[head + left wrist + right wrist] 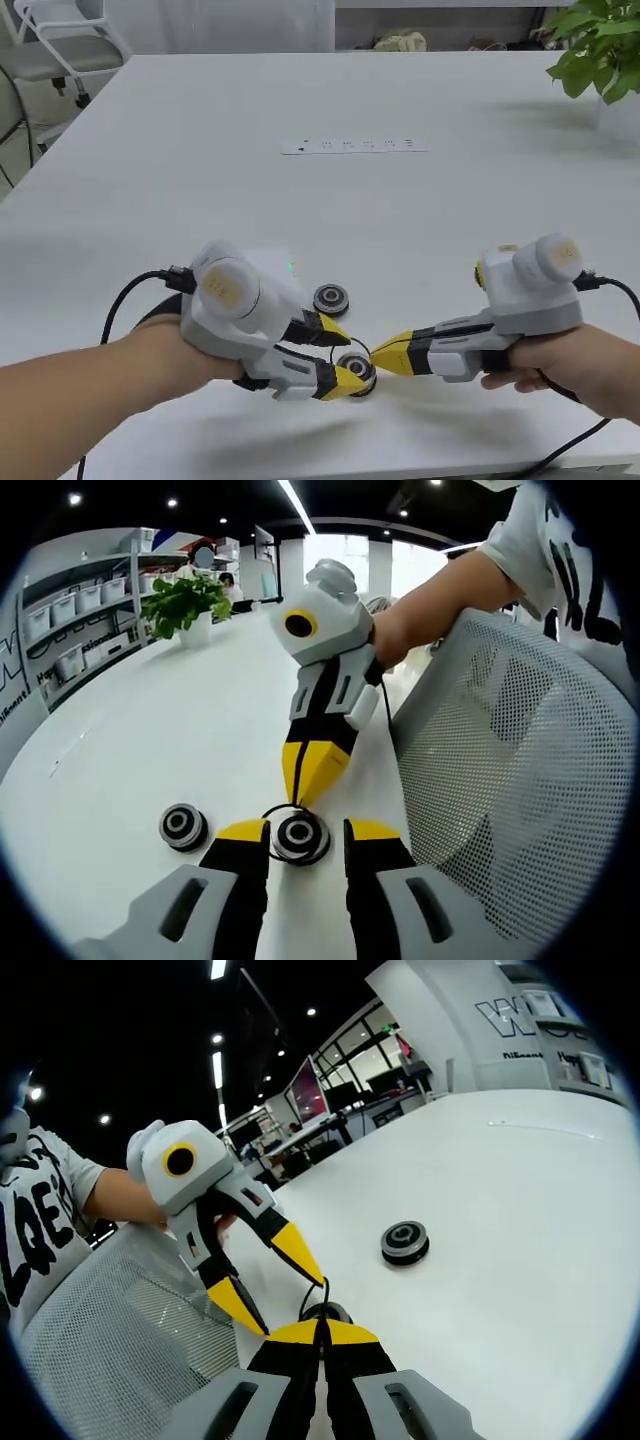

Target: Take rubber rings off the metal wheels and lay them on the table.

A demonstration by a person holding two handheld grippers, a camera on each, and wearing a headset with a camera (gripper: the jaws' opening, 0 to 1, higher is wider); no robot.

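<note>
Left gripper view: left gripper (307,830) jaws flank a wheel (300,838), clamping unclear. Right gripper view: right gripper (322,1332) closed on rubber ring (306,1300).

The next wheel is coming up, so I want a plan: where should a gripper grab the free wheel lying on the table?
Clamp the free wheel across its outer rim, coming in low along the table, one jaw each side. It lies flat, a round disc, so its rim offers two opposite sides.

R gripper (321,1328) pinching rubber ring (304,1302) beside wheel (328,1311).
</note>
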